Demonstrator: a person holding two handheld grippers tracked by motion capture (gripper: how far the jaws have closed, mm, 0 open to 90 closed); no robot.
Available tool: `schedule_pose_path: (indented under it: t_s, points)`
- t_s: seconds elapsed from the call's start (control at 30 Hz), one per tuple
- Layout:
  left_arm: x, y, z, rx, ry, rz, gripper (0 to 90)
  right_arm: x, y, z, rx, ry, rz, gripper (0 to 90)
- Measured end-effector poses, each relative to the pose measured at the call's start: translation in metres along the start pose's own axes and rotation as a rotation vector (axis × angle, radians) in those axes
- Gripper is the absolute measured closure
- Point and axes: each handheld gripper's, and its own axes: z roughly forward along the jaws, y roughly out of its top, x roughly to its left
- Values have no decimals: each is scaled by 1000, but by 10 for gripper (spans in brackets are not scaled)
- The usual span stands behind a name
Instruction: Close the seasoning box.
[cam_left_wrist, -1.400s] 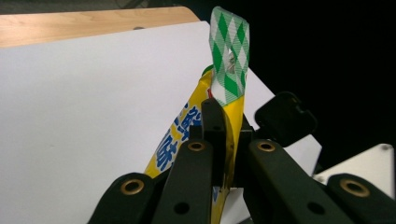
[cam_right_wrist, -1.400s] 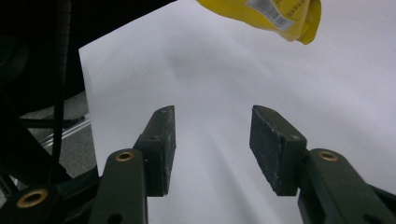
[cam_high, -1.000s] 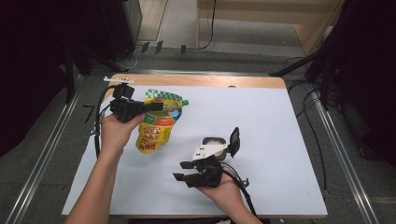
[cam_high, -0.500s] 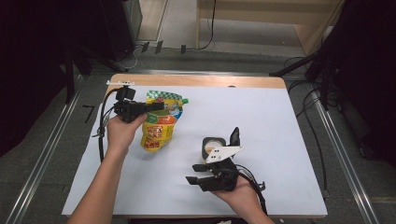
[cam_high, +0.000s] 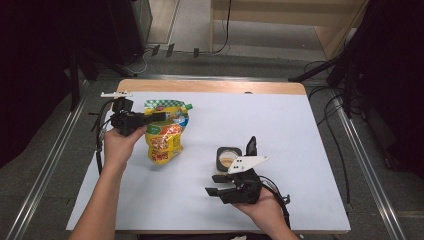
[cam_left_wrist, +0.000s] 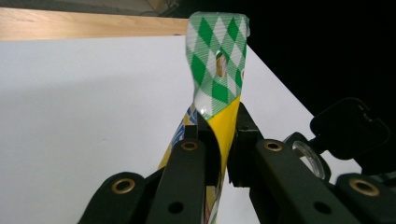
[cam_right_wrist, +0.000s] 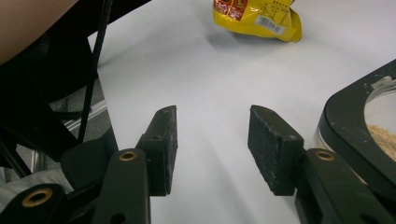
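Open white mat (cam_high: 310, 150) right of jar (cam_high: 228, 158); pouch (cam_high: 165, 135) blocks left.

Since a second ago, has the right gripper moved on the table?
Yes. The right gripper has slid toward the table's right edge, uncovering the small open container beside it.

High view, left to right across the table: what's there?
left gripper shut on the pouch's top edge → yellow snack pouch → black-rimmed container of tan powder → right gripper, jaws apart and empty, just below the container.
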Motion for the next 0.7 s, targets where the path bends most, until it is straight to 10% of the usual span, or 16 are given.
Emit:
schedule_pose_path:
  t_s: [0.7]
  points:
    - [-1, -26, -23, 26, -20, 91, 748, -5, 7, -1, -8, -5, -22, 539]
